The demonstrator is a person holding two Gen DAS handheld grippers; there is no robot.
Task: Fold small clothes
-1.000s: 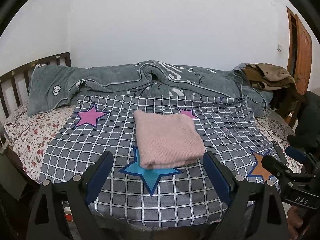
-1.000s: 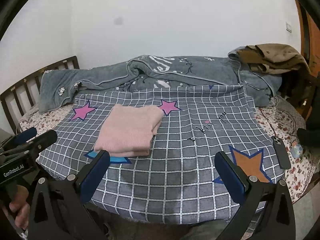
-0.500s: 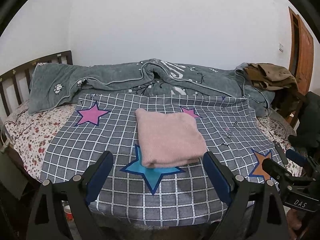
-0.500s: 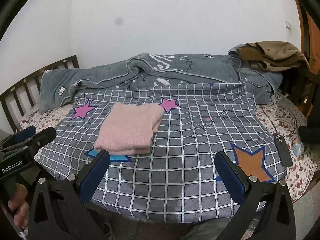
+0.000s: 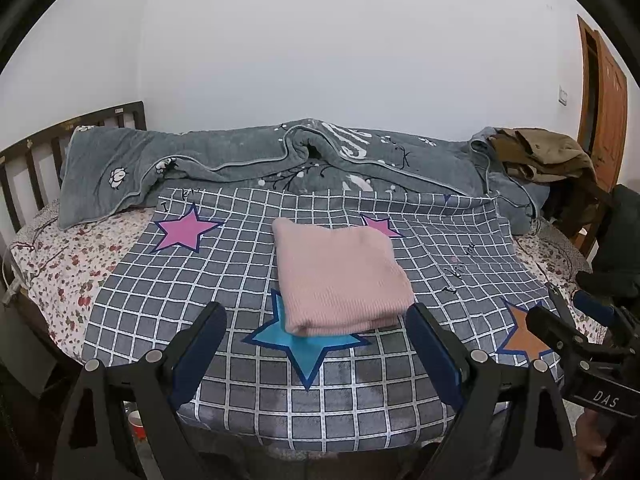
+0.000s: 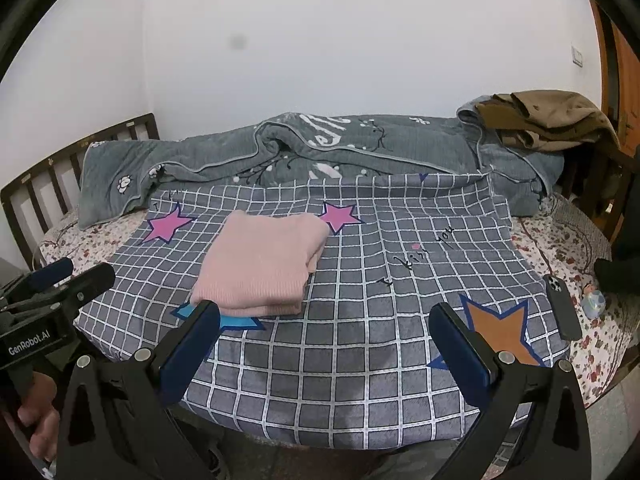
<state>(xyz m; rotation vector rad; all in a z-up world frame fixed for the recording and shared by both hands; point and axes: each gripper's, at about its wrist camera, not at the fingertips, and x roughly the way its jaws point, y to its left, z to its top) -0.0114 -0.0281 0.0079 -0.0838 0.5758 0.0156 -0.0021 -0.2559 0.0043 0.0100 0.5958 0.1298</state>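
Observation:
A pink knitted garment (image 5: 340,276) lies folded into a neat rectangle on the grey checked blanket with stars (image 5: 200,280); it also shows in the right wrist view (image 6: 262,266). My left gripper (image 5: 316,344) is open and empty, held back near the bed's front edge, just short of the garment. My right gripper (image 6: 324,344) is open and empty, over the blanket's front edge, to the right of the garment. The left gripper shows at the left of the right wrist view (image 6: 60,288), and the right gripper at the right of the left wrist view (image 5: 576,332).
A rumpled grey quilt (image 5: 280,160) lies along the back of the bed. Brown clothes (image 6: 548,120) are piled at the back right. A dark phone (image 6: 562,306) lies on the floral sheet at the right edge. A wooden headboard (image 5: 28,160) stands left, a door (image 5: 604,96) right.
Both grippers have drawn back and risen slightly from the bed, so the blanket and garment sit a little lower and farther in view. The garment has not moved.

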